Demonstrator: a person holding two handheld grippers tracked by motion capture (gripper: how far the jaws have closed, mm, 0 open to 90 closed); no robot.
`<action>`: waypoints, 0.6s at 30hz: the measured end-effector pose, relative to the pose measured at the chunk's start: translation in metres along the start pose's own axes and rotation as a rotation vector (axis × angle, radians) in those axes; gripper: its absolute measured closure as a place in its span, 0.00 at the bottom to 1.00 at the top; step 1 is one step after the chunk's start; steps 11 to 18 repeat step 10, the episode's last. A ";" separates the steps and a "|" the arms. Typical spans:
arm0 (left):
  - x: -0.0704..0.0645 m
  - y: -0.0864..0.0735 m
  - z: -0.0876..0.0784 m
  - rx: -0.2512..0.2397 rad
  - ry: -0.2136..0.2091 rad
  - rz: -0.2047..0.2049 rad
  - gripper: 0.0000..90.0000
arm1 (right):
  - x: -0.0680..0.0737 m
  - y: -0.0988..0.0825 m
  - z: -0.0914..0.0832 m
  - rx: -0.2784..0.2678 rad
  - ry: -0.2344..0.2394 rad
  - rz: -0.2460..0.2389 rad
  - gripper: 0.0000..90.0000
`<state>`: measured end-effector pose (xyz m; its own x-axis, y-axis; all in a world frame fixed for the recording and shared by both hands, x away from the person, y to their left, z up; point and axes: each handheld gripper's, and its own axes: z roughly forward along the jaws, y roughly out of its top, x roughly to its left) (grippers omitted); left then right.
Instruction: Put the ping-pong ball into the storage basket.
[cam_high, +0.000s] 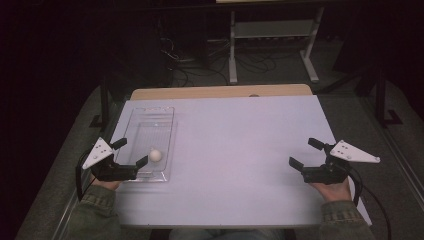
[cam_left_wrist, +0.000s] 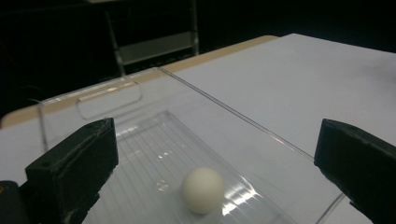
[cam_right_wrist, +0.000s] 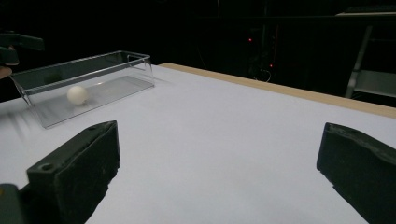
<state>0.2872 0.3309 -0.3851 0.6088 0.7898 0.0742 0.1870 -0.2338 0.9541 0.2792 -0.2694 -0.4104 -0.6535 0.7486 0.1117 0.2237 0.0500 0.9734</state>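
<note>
White ball (cam_high: 155, 155) is held in clear tray (cam_high: 141, 131); left gripper (cam_high: 134, 152) spread just beside it, right gripper (cam_high: 306, 153) spread, well apart.

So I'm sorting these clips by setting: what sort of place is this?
Likely a lab or workshop recording station: a table under a white sheet, cables trailing over the dark floor behind it, and a metal equipment frame further back.

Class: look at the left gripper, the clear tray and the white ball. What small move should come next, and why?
Probably lower the left gripper forward into the clear tray until its jaws flank the white ball. Its jaws stand open at the tray's near end, the ball lies loose just ahead of them, and the right gripper sits far off.
</note>
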 end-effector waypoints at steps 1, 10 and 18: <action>-0.001 0.002 -0.002 -0.009 -0.008 0.001 0.00 | 0.000 0.000 0.000 0.002 0.000 0.002 0.00; 0.000 0.000 -0.005 -0.015 -0.024 -0.004 0.00 | 0.001 0.000 0.001 0.009 0.001 -0.003 0.00; 0.000 0.000 -0.005 -0.015 -0.024 -0.004 0.00 | 0.001 0.000 0.001 0.009 0.001 -0.003 0.00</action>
